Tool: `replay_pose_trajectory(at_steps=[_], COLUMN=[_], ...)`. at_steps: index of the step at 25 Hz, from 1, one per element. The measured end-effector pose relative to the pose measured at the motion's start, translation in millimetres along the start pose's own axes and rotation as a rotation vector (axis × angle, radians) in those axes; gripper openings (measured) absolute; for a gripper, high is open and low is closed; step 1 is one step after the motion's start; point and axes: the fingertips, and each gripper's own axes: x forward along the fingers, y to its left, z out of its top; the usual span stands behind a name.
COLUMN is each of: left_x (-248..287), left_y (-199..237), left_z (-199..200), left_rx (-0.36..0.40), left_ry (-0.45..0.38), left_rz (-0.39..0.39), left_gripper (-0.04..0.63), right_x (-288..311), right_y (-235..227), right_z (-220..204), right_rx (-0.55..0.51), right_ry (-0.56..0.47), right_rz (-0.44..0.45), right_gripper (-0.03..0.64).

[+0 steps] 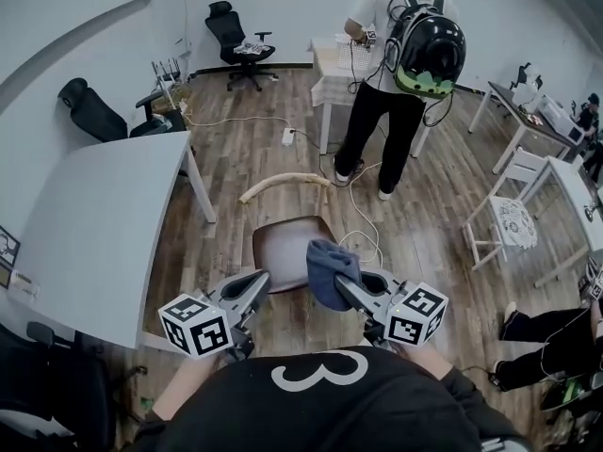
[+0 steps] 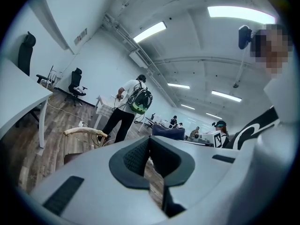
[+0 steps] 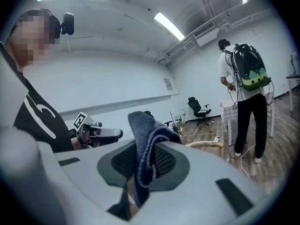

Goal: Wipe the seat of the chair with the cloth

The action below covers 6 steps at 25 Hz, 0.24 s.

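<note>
The wiping appears hardly begun, so the whole seat is probably left to do. The right tongs are clamping a bunched dark blue cloth over the near right edge of the glossy brown chair seat. Whether the cloth is touching the seat is unclear. The left tongs are pressing together on nothing, pointing at the seat's near left corner. Both are reaching forward from the person's chest.

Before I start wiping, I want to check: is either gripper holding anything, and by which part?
The right gripper pinches the blue cloth by a bunched fold between its fingers; the rest bulges out. The left gripper holds nothing.
</note>
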Motion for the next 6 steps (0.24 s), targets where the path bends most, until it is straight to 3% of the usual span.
replay_pose_trajectory(at_steps=[6], left_x=[-19], left_y=[12], left_z=[-1], left_rx=[-0.010], left_ry=[0.002], left_rz=[0.012], left_gripper=[0.012], right_x=[11], right_y=[11], right_z=[-3], right_rx=[0.002], right_ry=[-0.012], right_rz=[-0.007], right_gripper=[0.054])
